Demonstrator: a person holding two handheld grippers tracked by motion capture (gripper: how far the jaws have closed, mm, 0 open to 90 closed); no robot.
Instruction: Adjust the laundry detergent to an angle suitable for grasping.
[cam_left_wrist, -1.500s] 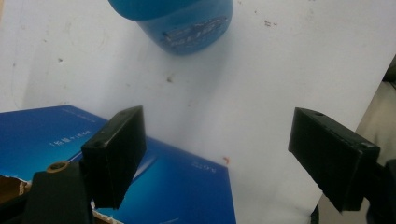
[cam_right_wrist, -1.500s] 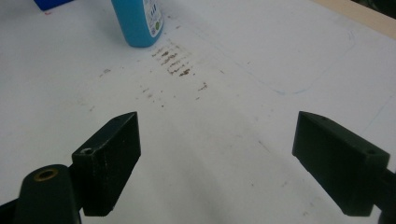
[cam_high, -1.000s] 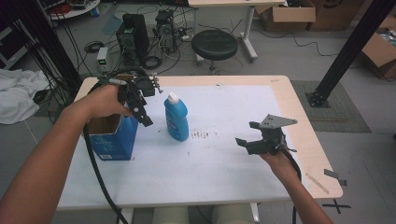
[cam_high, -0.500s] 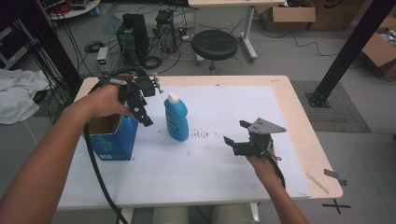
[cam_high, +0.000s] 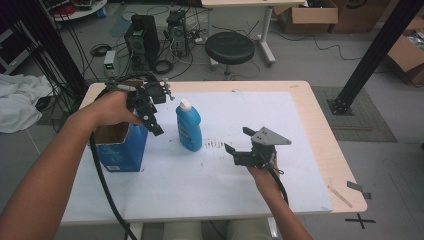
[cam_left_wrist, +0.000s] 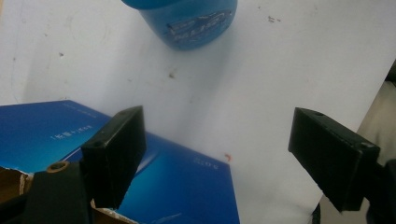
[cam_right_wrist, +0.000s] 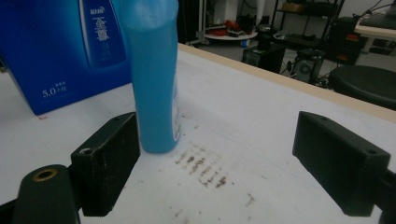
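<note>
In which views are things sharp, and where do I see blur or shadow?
High view: even light, blue bottle and open blue box fairly sharp, soft shadows on the white table sheet. Left gripper view: the near jaws of the left tool look soft, and the bottle is cut off at the top edge. Right gripper view: the bottle is blurred; brown stains beside it are clearer.

A lab or technical workshop is indicated. Desktop computer towers (cam_high: 141, 36) are stood on the grey floor behind the tabletop (cam_high: 320, 150), with loose cables (cam_high: 65, 60) trailed around them. A black round stool (cam_high: 229, 47) is placed nearby, cardboard boxes (cam_high: 320, 17) are stacked at the far wall, and a black metal frame post (cam_high: 372, 55) is set beside the tabletop.
</note>
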